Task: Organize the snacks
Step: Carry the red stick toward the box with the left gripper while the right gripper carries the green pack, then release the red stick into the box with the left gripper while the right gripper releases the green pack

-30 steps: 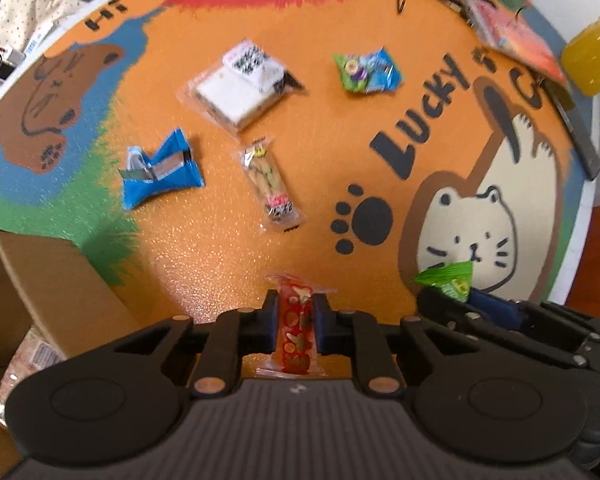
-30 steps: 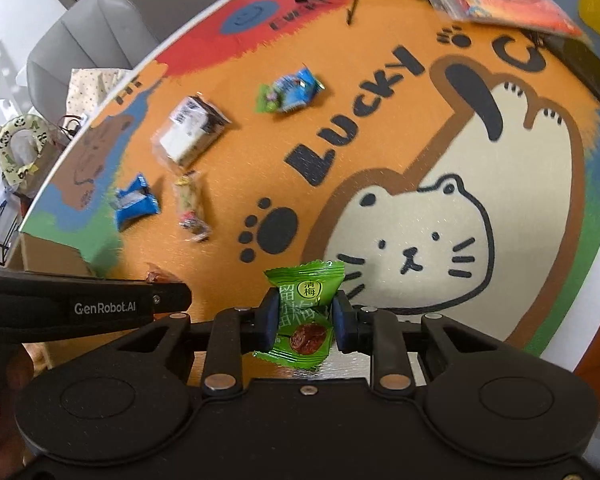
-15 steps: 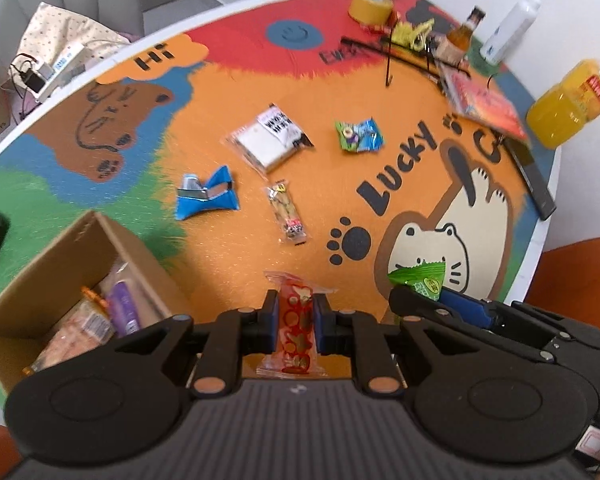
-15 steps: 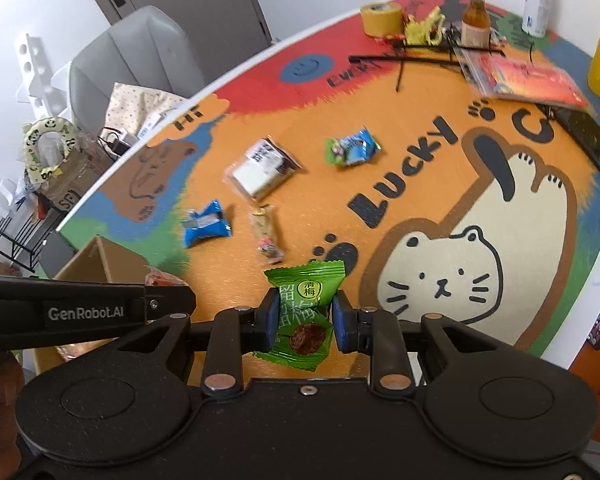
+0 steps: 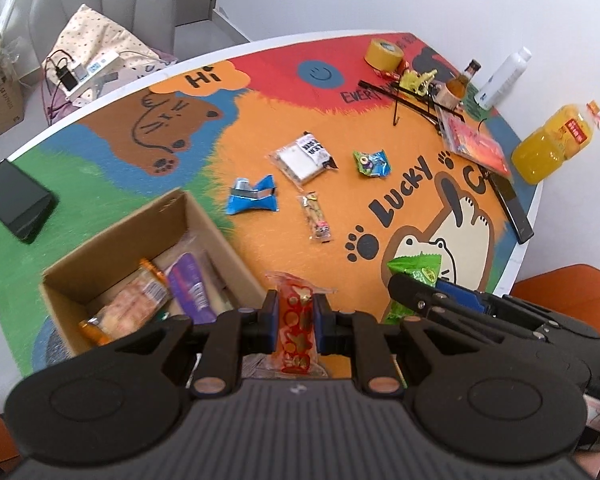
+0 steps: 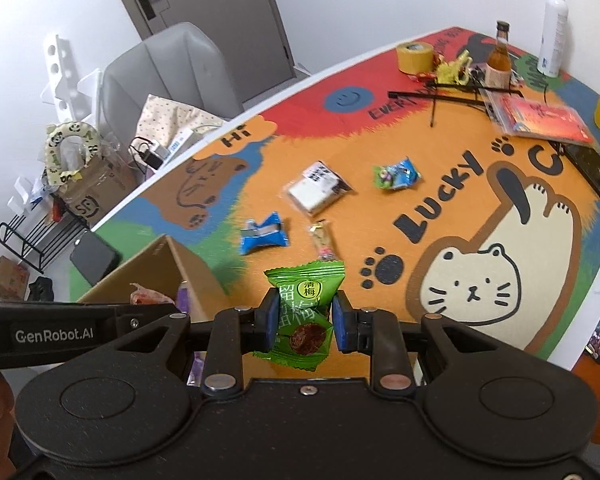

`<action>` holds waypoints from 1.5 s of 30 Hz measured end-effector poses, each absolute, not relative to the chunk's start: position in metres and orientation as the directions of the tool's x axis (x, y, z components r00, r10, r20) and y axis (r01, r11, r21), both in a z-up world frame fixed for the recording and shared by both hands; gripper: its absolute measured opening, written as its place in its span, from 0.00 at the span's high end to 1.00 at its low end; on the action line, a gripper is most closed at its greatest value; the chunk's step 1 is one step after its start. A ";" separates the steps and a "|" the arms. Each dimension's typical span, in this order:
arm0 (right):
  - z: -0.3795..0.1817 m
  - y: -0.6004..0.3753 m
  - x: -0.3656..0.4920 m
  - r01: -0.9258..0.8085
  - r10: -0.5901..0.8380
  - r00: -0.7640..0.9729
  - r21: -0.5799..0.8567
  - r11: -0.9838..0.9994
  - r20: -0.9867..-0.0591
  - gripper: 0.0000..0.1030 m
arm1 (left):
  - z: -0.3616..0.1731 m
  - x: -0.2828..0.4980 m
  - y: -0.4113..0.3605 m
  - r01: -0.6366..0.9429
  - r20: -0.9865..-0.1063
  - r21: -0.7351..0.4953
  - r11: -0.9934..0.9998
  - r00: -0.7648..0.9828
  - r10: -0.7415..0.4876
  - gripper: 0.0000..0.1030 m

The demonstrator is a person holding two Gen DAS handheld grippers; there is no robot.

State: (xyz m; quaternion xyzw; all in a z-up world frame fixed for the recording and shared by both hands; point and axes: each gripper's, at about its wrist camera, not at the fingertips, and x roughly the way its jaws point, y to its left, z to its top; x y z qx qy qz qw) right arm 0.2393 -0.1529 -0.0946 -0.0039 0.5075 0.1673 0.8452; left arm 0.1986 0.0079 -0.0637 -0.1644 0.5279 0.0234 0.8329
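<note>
My left gripper (image 5: 296, 322) is shut on a red patterned snack packet (image 5: 296, 330), held above the table just right of an open cardboard box (image 5: 112, 240) with several snacks inside. In the right wrist view my right gripper (image 6: 305, 322) is shut on a green plum candy packet (image 6: 305, 312); the same green packet (image 5: 418, 270) shows at the right of the left wrist view. The box (image 6: 156, 268) lies to its lower left. On the orange mat lie a blue packet (image 5: 252, 198), a white packet (image 5: 304, 156), a slim clear bar (image 5: 316, 218) and a green-blue candy (image 5: 372, 162).
A dark phone (image 5: 16, 200) lies left of the box. At the far edge stand a tape roll (image 5: 384, 54), a brown bottle (image 5: 460, 82), a white bottle (image 5: 502, 78), a juice bottle (image 5: 556, 144) and a red booklet (image 5: 476, 142). A grey chair (image 6: 164, 72) stands beyond the table.
Both grippers have risen and drawn back with their packets still held. More of the table shows, and the box with its contents has come into full view at lower left.
</note>
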 end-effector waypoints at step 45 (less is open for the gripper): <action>-0.073 -0.086 0.170 -0.263 0.238 0.451 0.127 0.956 -0.860 0.47 | -0.049 0.103 0.121 -0.329 -0.857 -0.272 0.904 0.511 -0.072 0.14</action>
